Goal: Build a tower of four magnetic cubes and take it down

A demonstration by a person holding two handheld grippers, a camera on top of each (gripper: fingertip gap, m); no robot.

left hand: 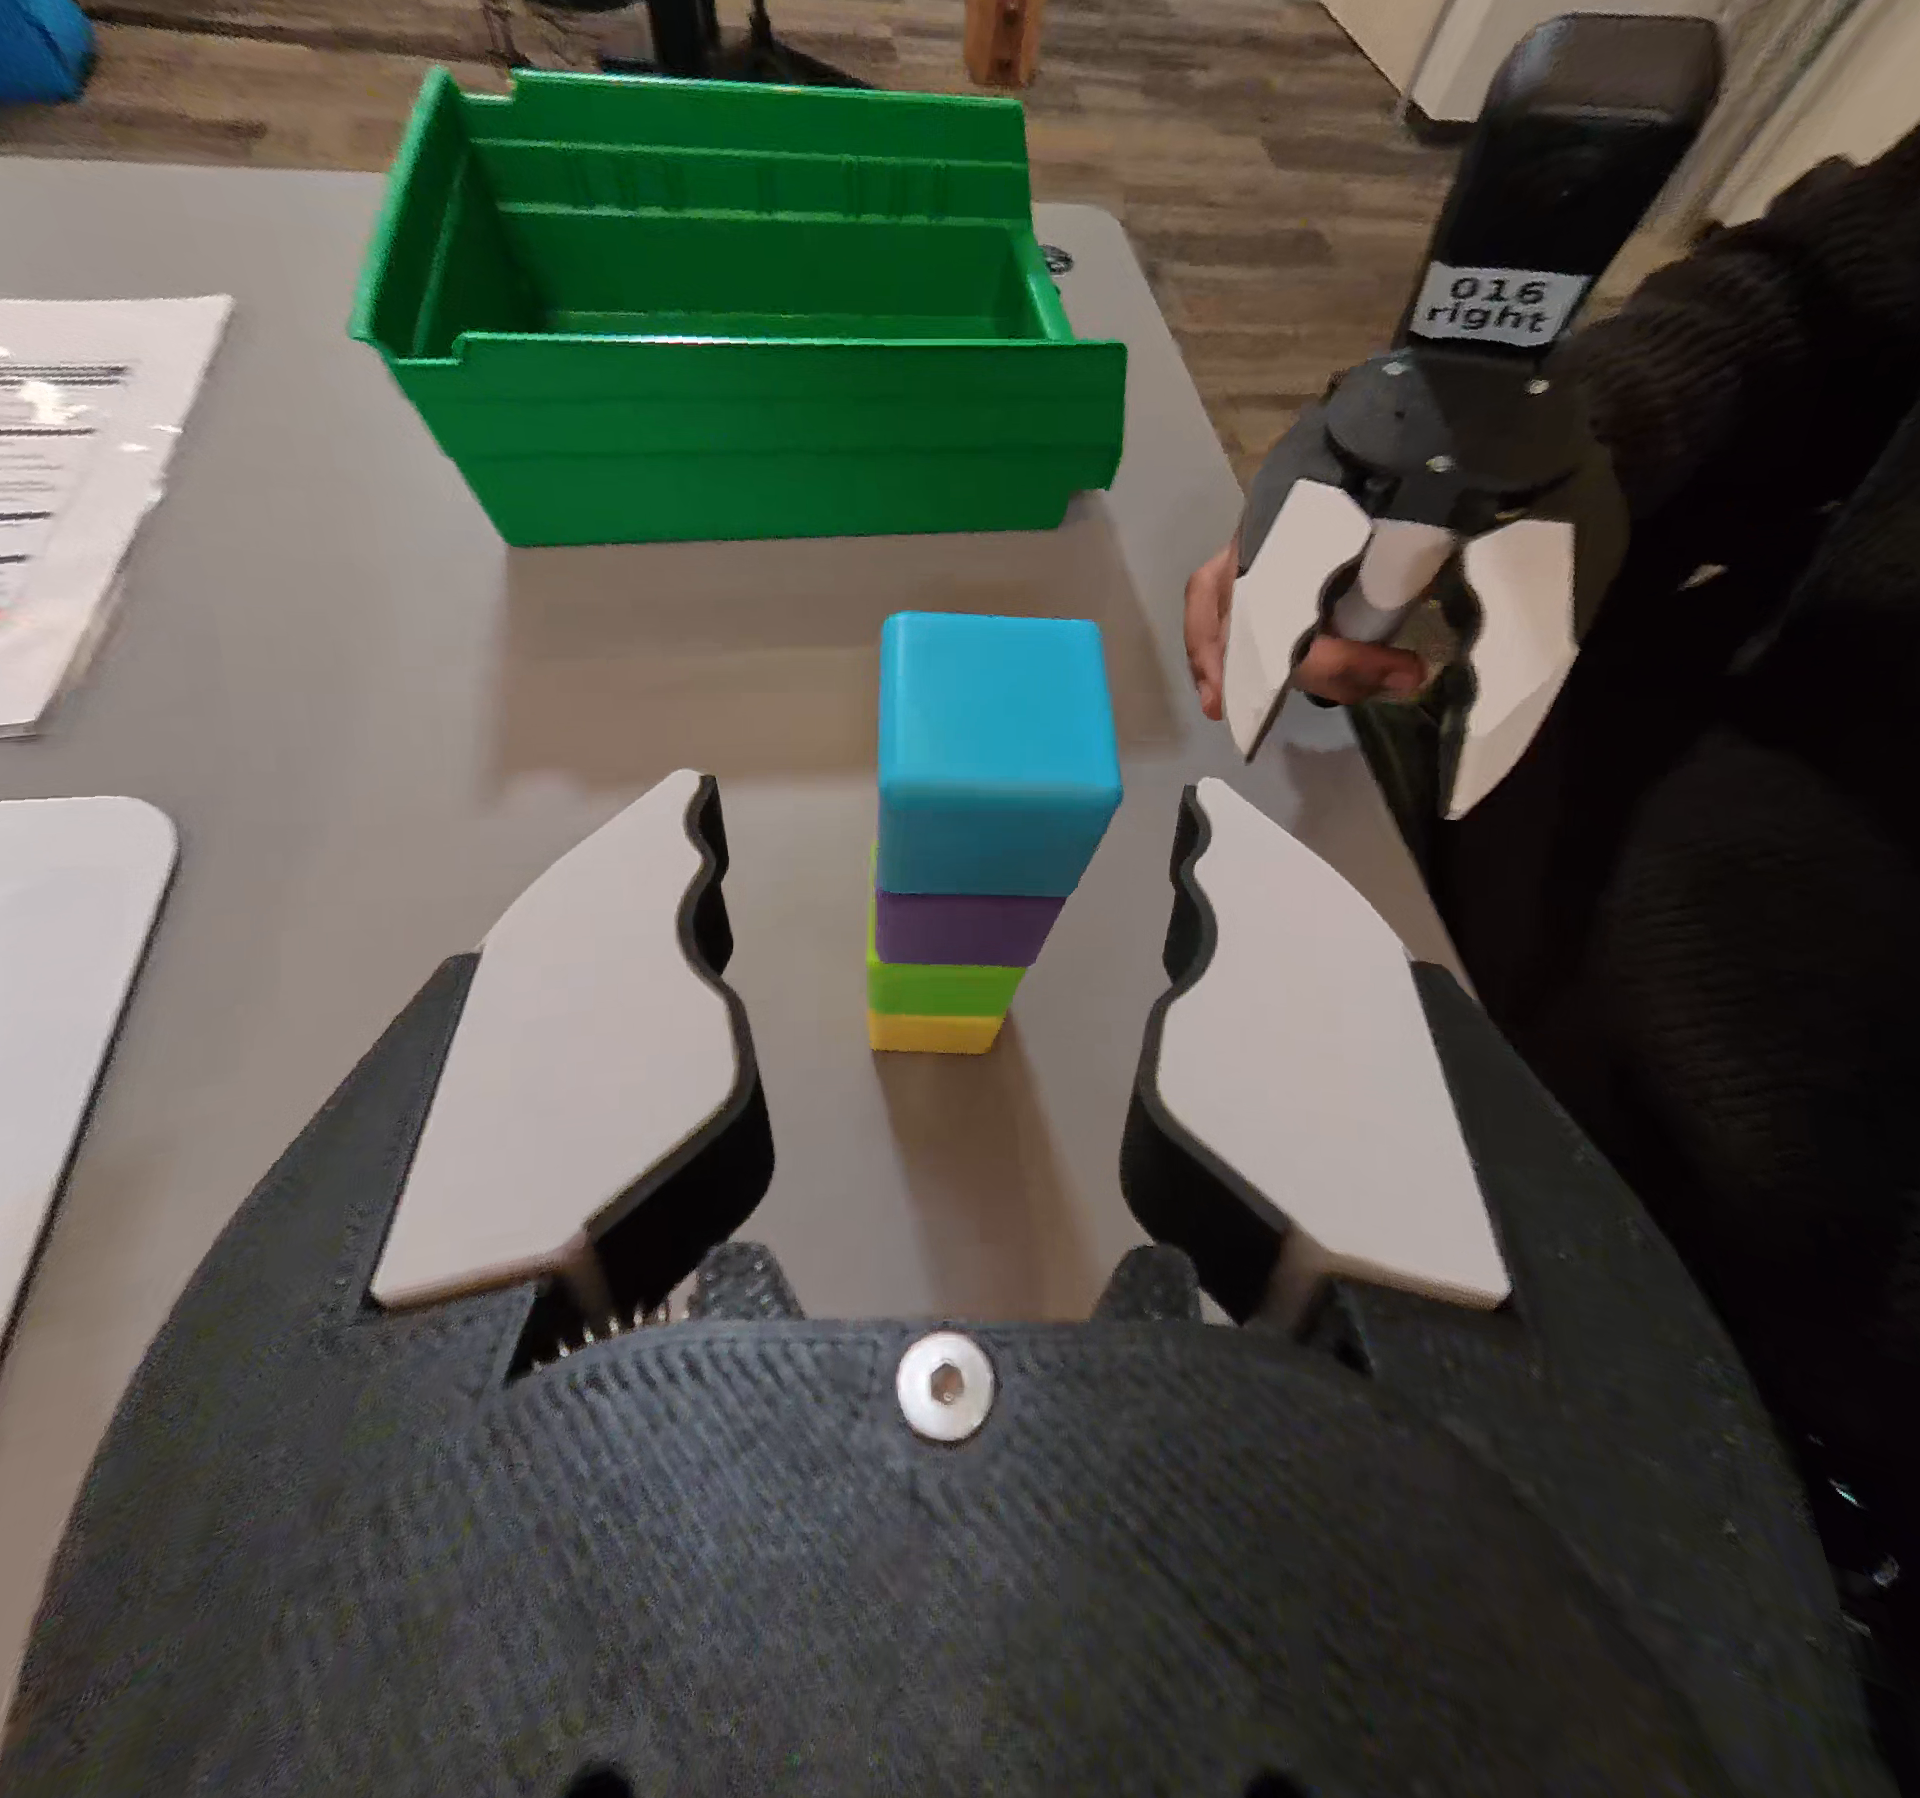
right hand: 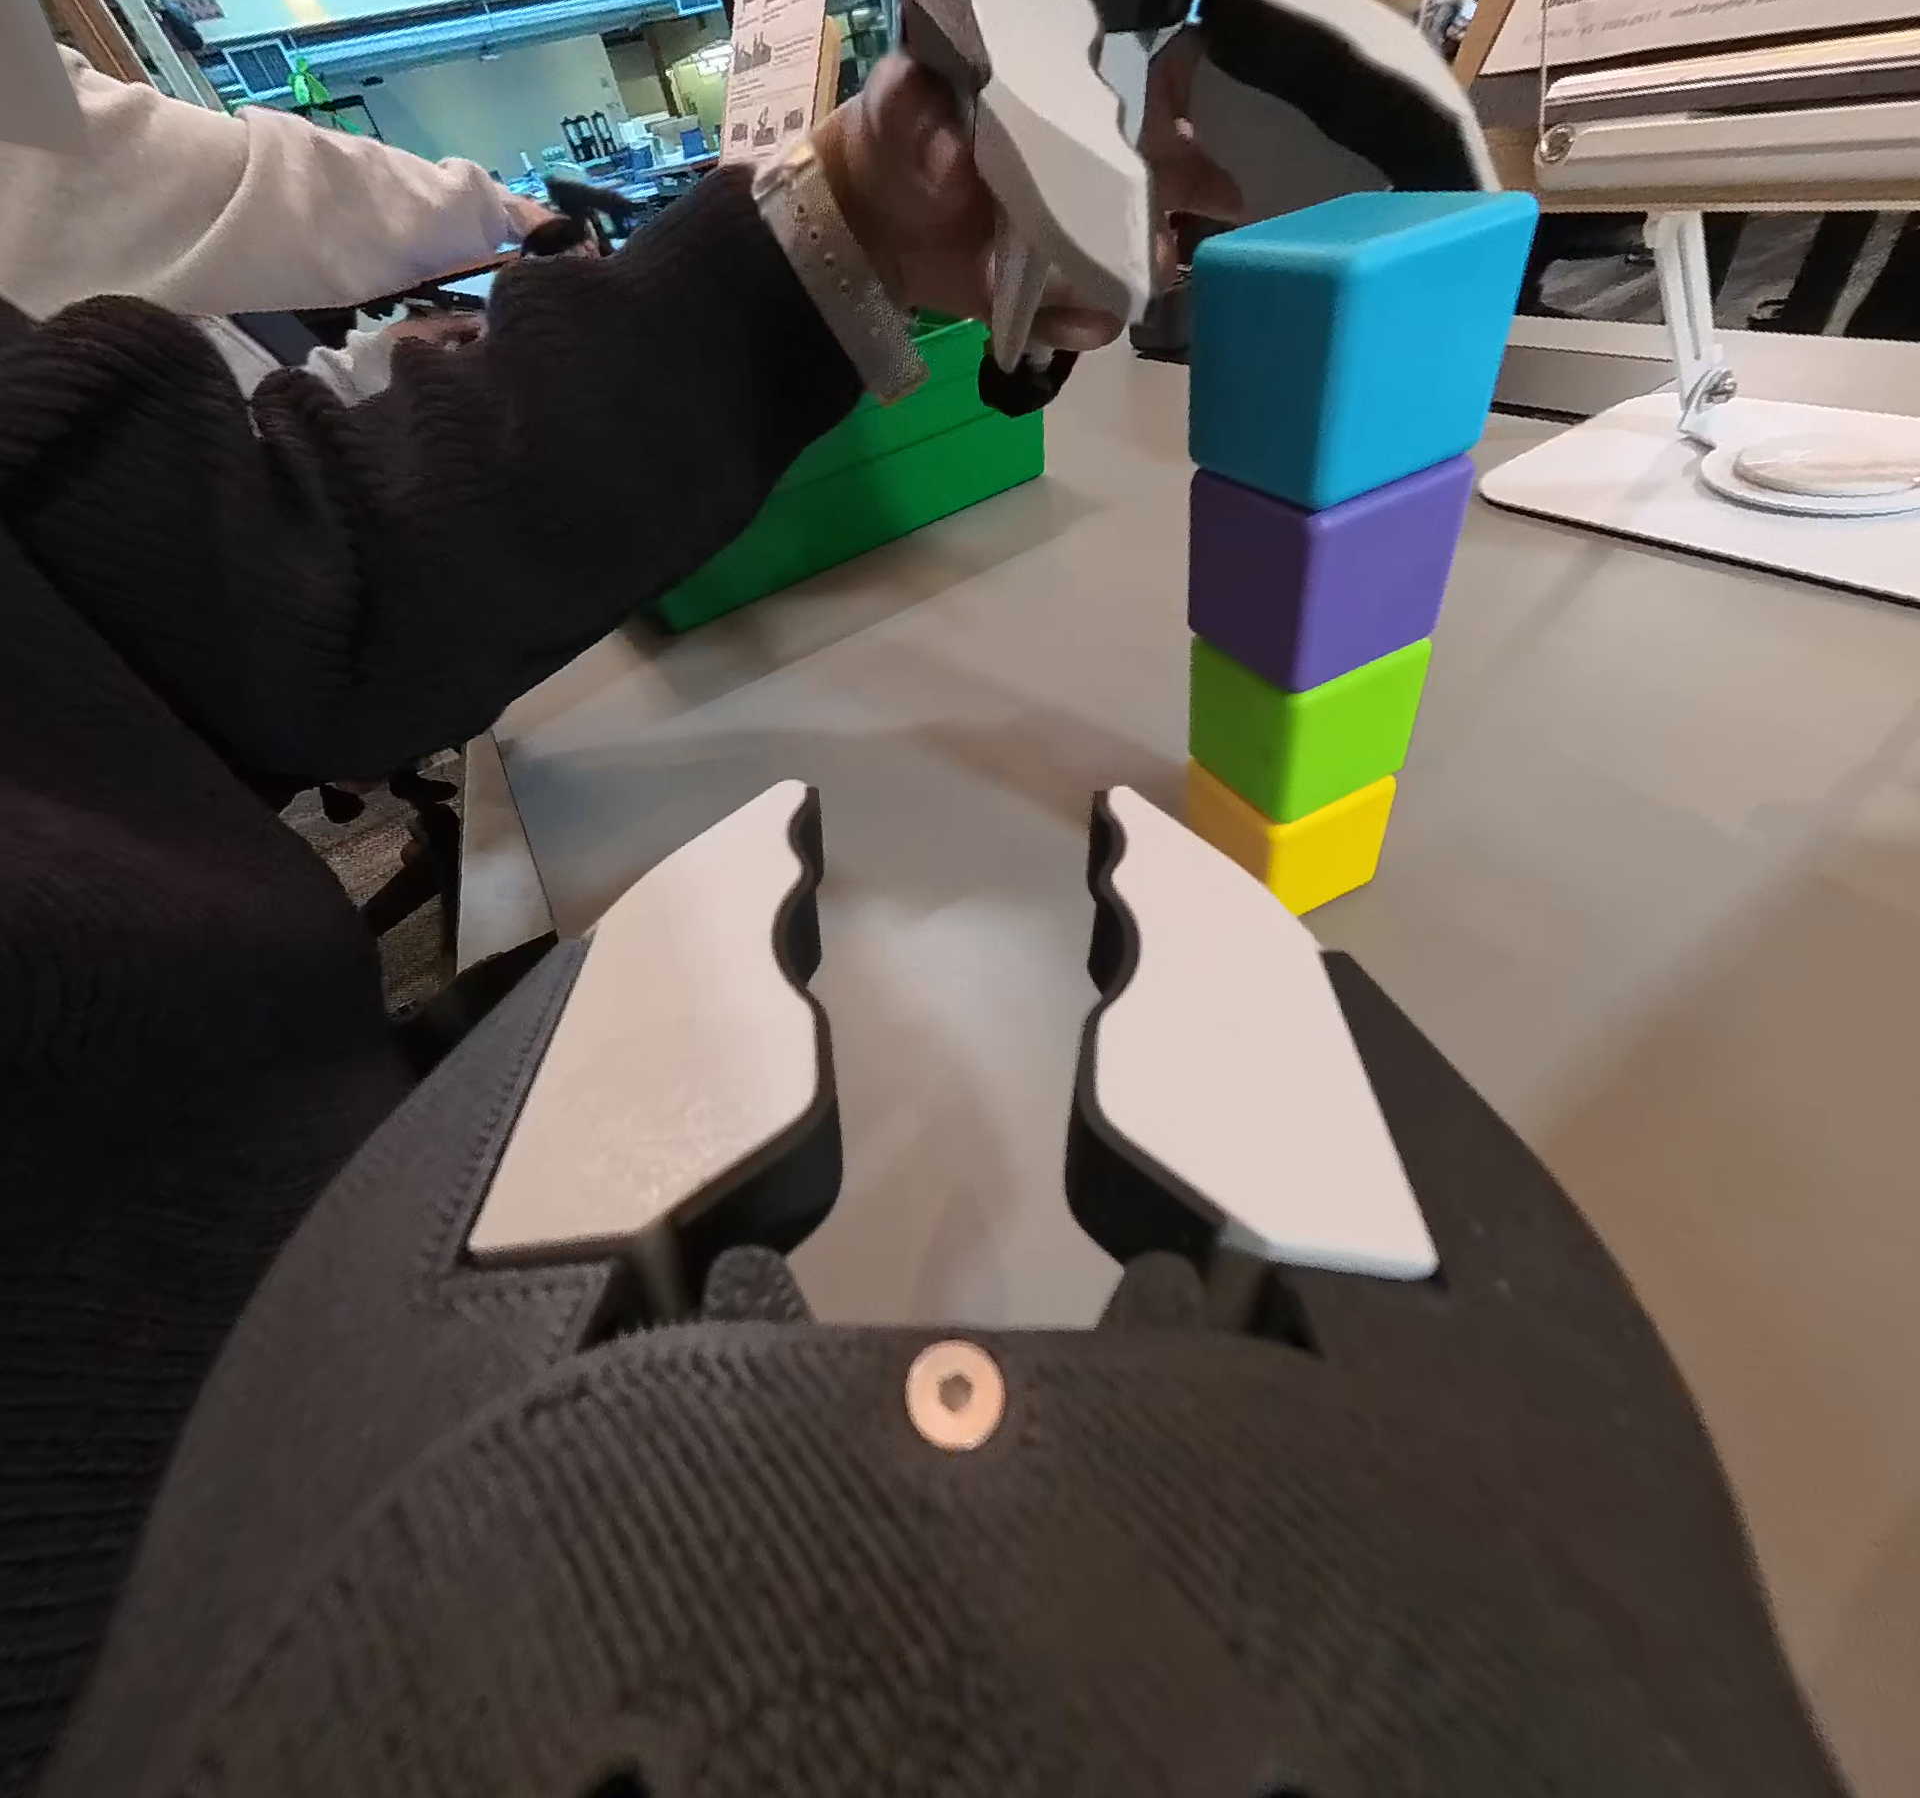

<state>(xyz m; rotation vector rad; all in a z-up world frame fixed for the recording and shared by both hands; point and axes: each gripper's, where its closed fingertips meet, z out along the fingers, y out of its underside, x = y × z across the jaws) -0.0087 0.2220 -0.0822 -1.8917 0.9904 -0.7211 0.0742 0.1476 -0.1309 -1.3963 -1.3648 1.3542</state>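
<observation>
Left gripper (left hand: 951,818) jaws open, hovering above four-block tower (right hand: 1330,543) near table (left hand: 312,813) right edge. Blue block (left hand: 997,751) on top. Right gripper (right hand: 951,844) jaws open, empty, beside yellow block (right hand: 1309,844). Green bin (left hand: 727,335) behind. Tower leans slightly; straight, centred approach advisable.

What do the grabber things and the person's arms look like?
Each gripper, left and right, has a black ribbed plastic body, one silver screw, and two flat pale grey fingers with wavy black inner edges. The right one carries a small white sticker. The person wears black knit sleeves and a grey wrist strap.
</observation>
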